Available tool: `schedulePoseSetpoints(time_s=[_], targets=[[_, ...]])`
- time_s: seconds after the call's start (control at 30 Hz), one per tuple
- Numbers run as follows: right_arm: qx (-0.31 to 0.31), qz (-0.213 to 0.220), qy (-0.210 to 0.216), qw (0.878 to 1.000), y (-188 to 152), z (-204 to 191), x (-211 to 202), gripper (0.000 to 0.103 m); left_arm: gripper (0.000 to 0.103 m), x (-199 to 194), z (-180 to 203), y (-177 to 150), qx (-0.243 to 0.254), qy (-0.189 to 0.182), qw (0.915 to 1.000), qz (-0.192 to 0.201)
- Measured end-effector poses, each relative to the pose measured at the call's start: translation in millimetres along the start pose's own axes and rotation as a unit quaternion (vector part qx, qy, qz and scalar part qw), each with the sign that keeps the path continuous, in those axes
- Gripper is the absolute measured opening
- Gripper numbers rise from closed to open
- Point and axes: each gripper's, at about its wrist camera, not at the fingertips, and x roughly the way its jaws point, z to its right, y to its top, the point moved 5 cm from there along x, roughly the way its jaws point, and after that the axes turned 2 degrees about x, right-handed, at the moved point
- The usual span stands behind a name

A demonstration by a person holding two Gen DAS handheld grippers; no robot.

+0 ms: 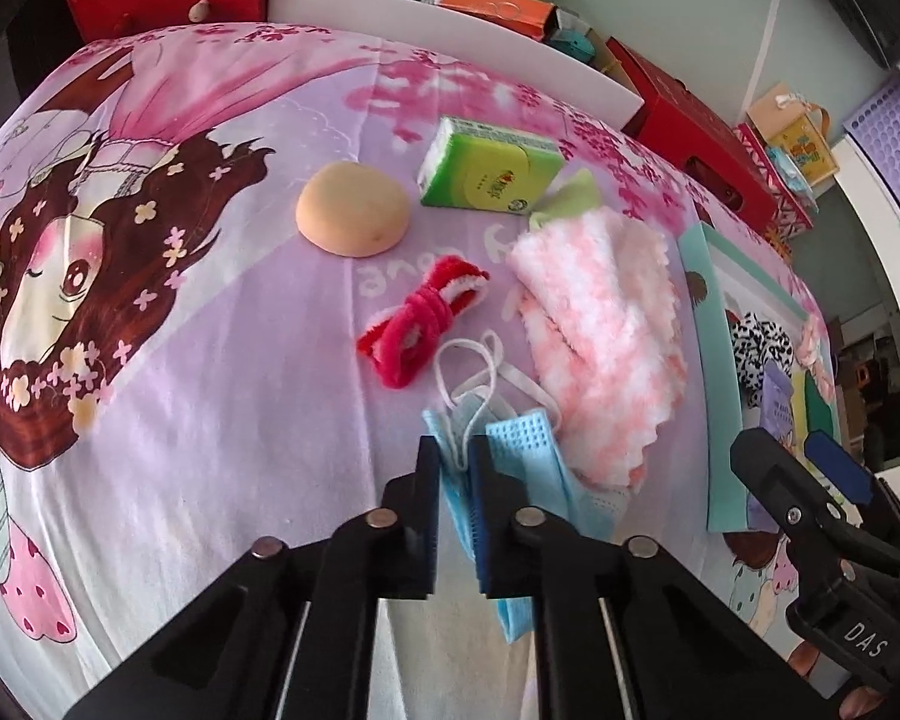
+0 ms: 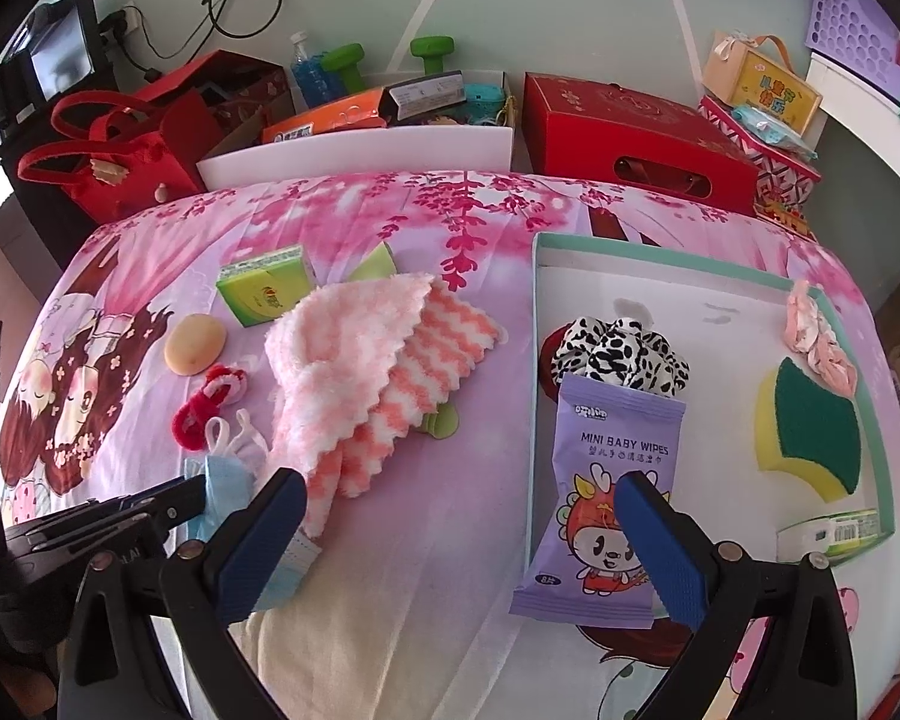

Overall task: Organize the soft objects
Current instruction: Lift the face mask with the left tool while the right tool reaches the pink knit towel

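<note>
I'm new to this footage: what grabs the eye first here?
The left gripper is shut on a blue face mask at the near edge of the pink cartoon bedsheet. Beside it lies a fluffy pink-and-white cloth. To the right, a teal-rimmed tray holds a cow-print scrunchie and a purple wipes packet.

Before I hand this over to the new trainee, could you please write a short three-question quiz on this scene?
1. True or false: the left gripper is shut on the blue face mask.
2. Which lies inside the teal-rimmed tray? A) sponge B) peach-coloured round puff C) green tissue pack
3. Fill in: the pink-and-white cloth lies ___ the tray.

Key: 1 true; 2 A; 3 outside.
</note>
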Motion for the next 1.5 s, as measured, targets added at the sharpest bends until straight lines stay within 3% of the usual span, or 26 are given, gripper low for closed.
schedulePoseSetpoints(time_s=[0.3,0.6,0.73,0.9,0.93,1.03,1.07,1.23,1.5], targets=[[-0.015,0.032,0.031,0.999,4.7,-16.5,-7.6,0.1,0.004,-15.9,-4.6,6.2,-0.005,0.001,0.9995,0.032],[-0.03,0.029,0.04,0.998,2.8,-26.6,-4.7,0.099,0.004,-28.2,-44.5,12.5,-0.057,0.032,0.9965,0.052],[-0.036,0.031,0.051,0.998,2.8,-33.9,-0.1,0.099,0.004,-29.0,-62.0,10.7,-0.087,0.037,0.9944,0.048],[-0.051,0.026,0.071,0.996,0.1,-49.7,9.0,0.09,0.007,-28.8,-65.0,8.1,-0.103,0.025,0.9936,0.039],[-0.054,0.025,0.072,0.996,-0.4,-52.1,11.1,0.087,0.012,-29.5,-66.0,7.7,-0.106,0.024,0.9933,0.039],[-0.059,0.023,0.073,0.995,-1.7,-56.9,17.7,0.085,0.049,-32.2,-68.7,7.2,-0.112,0.029,0.9926,0.037],[-0.059,0.022,0.072,0.995,-1.9,-57.5,19.6,0.084,0.052,-33.4,-69.5,8.3,-0.115,0.03,0.9922,0.039],[-0.057,0.017,0.071,0.996,-2.0,-58.4,31.7,0.075,0.052,-43.4,-68.0,9.5,-0.113,0.017,0.9921,0.052],[-0.058,0.004,0.071,0.996,-2.2,-61.3,52.0,0.057,0.052,-29.4,-46.7,8.0,-0.079,-0.008,0.9965,0.026]])
